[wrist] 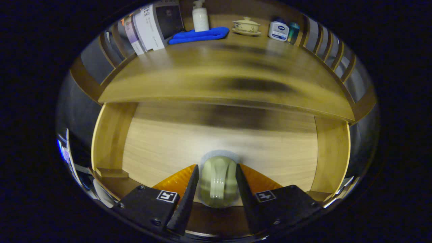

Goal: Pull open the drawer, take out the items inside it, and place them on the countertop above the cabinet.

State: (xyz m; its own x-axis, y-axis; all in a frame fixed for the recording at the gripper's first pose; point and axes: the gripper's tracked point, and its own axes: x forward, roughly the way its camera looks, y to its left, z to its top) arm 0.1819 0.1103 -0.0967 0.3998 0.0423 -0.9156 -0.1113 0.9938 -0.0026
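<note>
Between your gripper's (pixel 217 184) two fingers sits a pale green cup (pixel 218 180), its handle turned toward you. Both fingers press against the cup's sides, so the tongs stand closed to the cup's width and have hold of it. Taking the cup as landmark: beneath and beyond it spreads the light wooden floor of the open drawer (pixel 219 141), with the drawer's side walls rising well to the left and right of the cup. Whether the cup rests on that floor or hangs just above it, you cannot tell. Beyond the cup, above the drawer, runs the wooden countertop (pixel 219 71). At its far edge, well apart from the cup, stand several things: upright books (pixel 148 28) to the far left, a folded blue cloth (pixel 199 35) beside them, a white pump bottle (pixel 200 17) just behind the cloth, a lidded tea bowl on a saucer (pixel 246 26) almost straight beyond the cup, and a white jar with a blue label (pixel 278 31) to the far right, touching or nearly touching a teal container (pixel 293 32).
</note>
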